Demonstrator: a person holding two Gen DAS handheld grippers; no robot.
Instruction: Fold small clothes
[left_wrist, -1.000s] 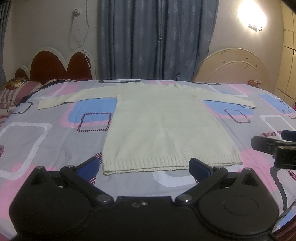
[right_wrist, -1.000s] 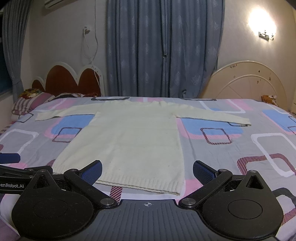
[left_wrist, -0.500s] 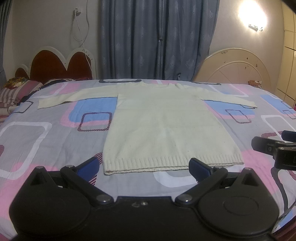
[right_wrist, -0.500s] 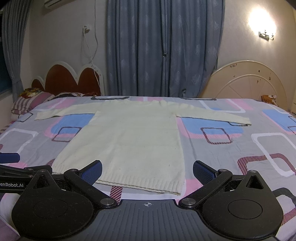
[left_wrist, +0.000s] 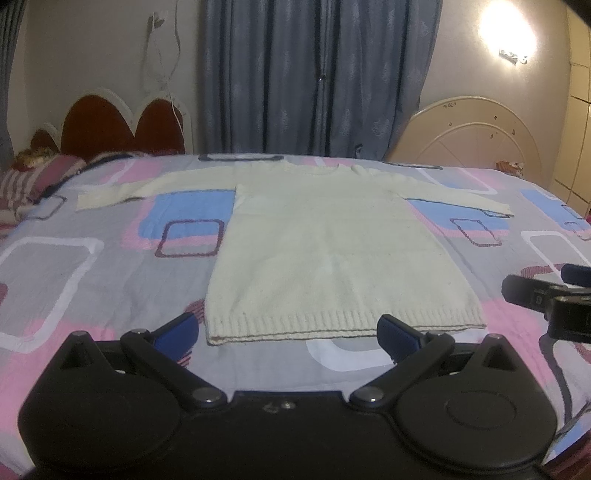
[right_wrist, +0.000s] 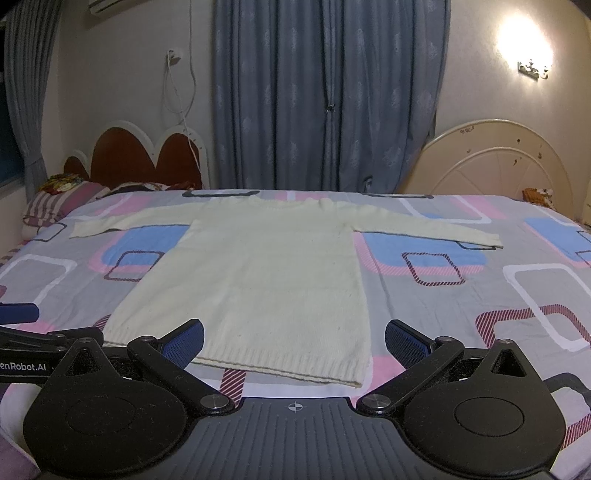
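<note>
Cream knitted sweater (right_wrist: 266, 277): flat on patterned bed (right_wrist: 517, 295), sleeves outspread, ribbed hem nearest. Right gripper (right_wrist: 294, 338): blue-padded fingers (right_wrist: 406, 341) wide apart, hovering at hem. Left gripper (right_wrist: 22, 332): partly visible, far left.

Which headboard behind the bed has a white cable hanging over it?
The dark red scalloped headboard on the left; the white cable hangs onto it. The cream arched one has none.

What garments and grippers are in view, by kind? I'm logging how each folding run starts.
Cream sweater: 1, spread flat on the bed, sleeves out.
Grippers: 2, left gripper and right gripper, both open and empty.
Total: 3.
</note>
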